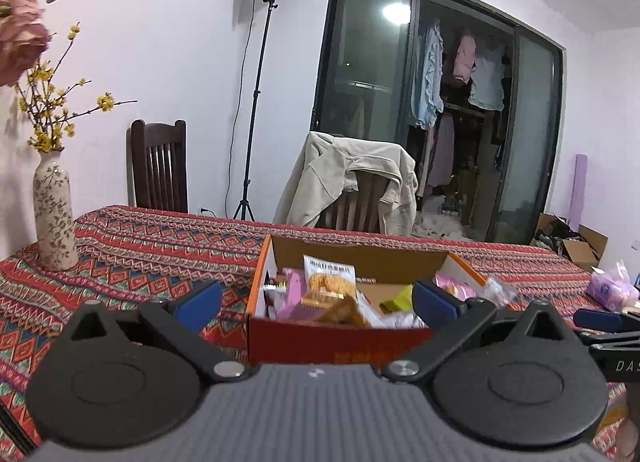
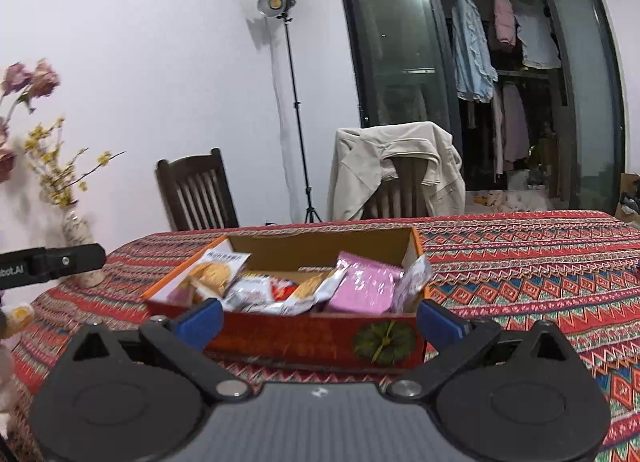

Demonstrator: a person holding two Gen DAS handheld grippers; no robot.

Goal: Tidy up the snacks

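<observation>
An open red cardboard box stands on the patterned tablecloth and holds several snack packets: a biscuit packet, pink packets, and silver and orange ones. My left gripper is open and empty, just in front of the box. My right gripper is open and empty, its fingers level with the box's near wall. The right gripper's blue finger also shows at the right edge of the left wrist view. A pink wrapped snack lies on the table to the right.
A flowered vase with branches stands at the table's left end. Two wooden chairs stand behind the table, one draped with a beige jacket. A light stand and a glass wardrobe are behind.
</observation>
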